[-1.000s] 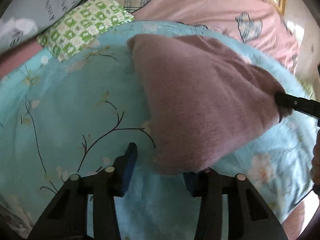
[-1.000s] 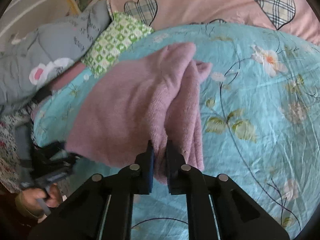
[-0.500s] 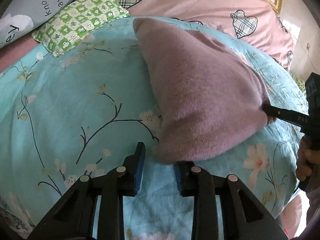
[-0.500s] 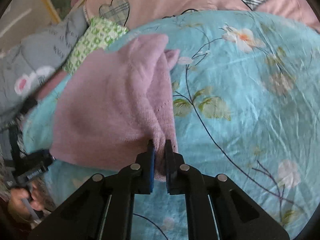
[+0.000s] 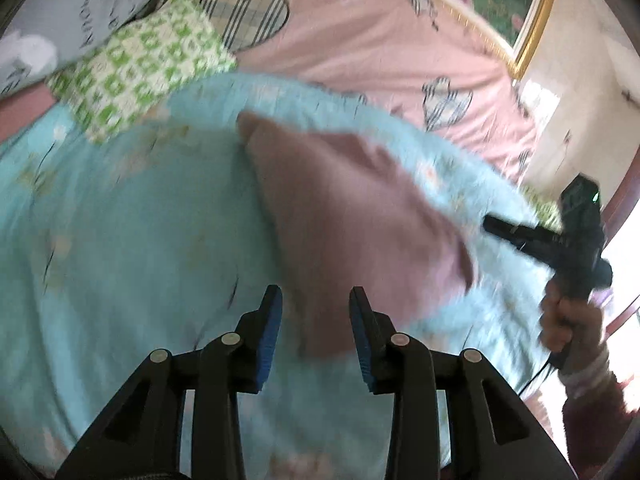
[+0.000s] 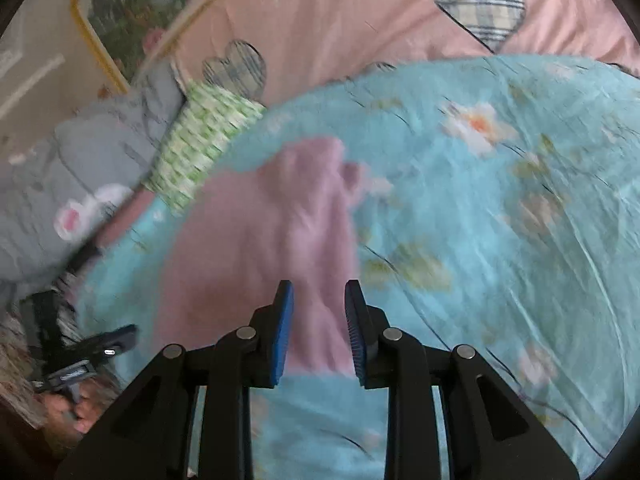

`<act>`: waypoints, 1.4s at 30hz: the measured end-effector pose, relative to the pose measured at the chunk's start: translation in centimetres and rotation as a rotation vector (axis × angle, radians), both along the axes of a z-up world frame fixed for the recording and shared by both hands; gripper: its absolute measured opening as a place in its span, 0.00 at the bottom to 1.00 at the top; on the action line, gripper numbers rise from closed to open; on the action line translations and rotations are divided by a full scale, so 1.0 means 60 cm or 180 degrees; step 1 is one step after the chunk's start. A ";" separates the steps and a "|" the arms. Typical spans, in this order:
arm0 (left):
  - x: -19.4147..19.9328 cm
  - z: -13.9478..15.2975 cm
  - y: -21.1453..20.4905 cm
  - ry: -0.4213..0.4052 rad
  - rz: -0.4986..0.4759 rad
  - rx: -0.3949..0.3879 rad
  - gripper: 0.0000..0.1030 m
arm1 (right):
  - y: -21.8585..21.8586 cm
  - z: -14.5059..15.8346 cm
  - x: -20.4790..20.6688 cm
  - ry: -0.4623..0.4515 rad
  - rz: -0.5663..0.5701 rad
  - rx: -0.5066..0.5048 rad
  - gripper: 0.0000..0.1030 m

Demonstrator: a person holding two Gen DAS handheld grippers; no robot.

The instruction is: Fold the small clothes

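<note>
Left wrist view, left to right: a grey printed pillow (image 5: 60,12) and a green checked cushion (image 5: 140,76) lie at the far left of the bed. The teal floral quilt (image 5: 120,240) spreads below them. The left gripper (image 5: 316,320) has its jaws parted and grips nothing. The mauve knitted garment (image 5: 352,224) lies folded on the quilt just beyond it, motion-blurred. Right wrist view: the right gripper (image 6: 318,316) stands with jaws apart, also gripping nothing, the garment's near edge lying between and beneath its fingers. A pink sheet with plaid hearts (image 6: 360,20) lies behind.
</note>
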State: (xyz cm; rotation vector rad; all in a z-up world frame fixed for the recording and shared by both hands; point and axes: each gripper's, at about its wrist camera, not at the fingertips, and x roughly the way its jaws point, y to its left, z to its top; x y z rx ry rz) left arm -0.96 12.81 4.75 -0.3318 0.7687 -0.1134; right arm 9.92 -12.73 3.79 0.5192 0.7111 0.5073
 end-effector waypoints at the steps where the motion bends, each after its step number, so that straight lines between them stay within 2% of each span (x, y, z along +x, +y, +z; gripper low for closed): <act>1: 0.020 0.009 0.001 -0.0063 -0.0019 -0.0056 0.34 | 0.016 0.011 0.020 0.0004 0.0024 0.0025 0.27; 3: 0.071 0.024 -0.002 -0.0149 -0.0094 -0.0089 0.34 | 0.043 0.025 0.045 -0.0021 0.0062 0.0006 0.27; 5: 0.120 0.029 -0.008 -0.0148 -0.0098 -0.0084 0.34 | 0.071 0.029 0.086 0.0059 0.0122 0.0139 0.27; 7: 0.170 0.026 -0.007 -0.0109 -0.0116 -0.0139 0.34 | 0.090 0.019 0.129 0.0220 0.0189 0.0275 0.27; 9: 0.229 0.015 0.006 0.0004 -0.0078 -0.0210 0.34 | 0.102 0.008 0.154 0.0324 0.0154 0.0273 0.27; 12: 0.299 -0.008 0.028 0.0190 0.0034 -0.0280 0.34 | 0.109 -0.020 0.209 0.0523 0.0096 0.0320 0.27; 16: 0.360 -0.075 0.053 0.0681 0.0193 -0.0222 0.31 | 0.111 -0.052 0.255 0.0636 0.0001 0.0029 0.27; 17: 0.368 -0.097 0.057 0.0762 0.0204 -0.0244 0.30 | 0.110 -0.061 0.261 0.0653 -0.0006 -0.0002 0.25; 18: 0.370 -0.111 0.057 0.0732 0.0179 -0.0210 0.30 | 0.110 -0.070 0.265 0.0610 0.0002 -0.0025 0.24; 19: 0.368 -0.115 0.057 0.0668 0.0158 -0.0173 0.30 | 0.111 -0.075 0.264 0.0490 -0.0009 -0.0056 0.24; 22: 0.371 -0.113 0.060 0.0685 0.0147 -0.0190 0.30 | 0.107 -0.076 0.272 0.0477 -0.0005 -0.0035 0.24; 23: 0.373 -0.109 0.058 0.0693 0.0139 -0.0127 0.29 | 0.106 -0.076 0.275 0.0487 -0.0005 -0.0016 0.24; 26: 0.341 -0.078 0.035 0.0573 0.0158 0.0077 0.28 | 0.095 -0.068 0.272 0.0503 0.0026 0.0115 0.24; 28: 0.307 -0.054 0.021 0.0474 0.0159 0.0116 0.28 | 0.084 -0.051 0.249 0.0475 -0.0012 0.0164 0.27; 34: 0.168 0.006 -0.018 0.0121 -0.0008 -0.0101 0.28 | 0.056 -0.001 0.137 0.0175 0.0013 0.0171 0.27; 36: 0.130 0.006 -0.037 0.0063 -0.0111 -0.0163 0.28 | 0.054 0.004 0.103 0.0104 0.0063 0.0184 0.27; 39: 0.092 -0.010 -0.060 0.0128 -0.0236 -0.0325 0.26 | 0.063 0.000 0.055 0.0069 0.0224 0.0153 0.27; 42: 0.071 -0.036 -0.074 0.0216 -0.0271 -0.0325 0.26 | 0.072 -0.018 0.025 0.0105 0.0252 -0.0015 0.27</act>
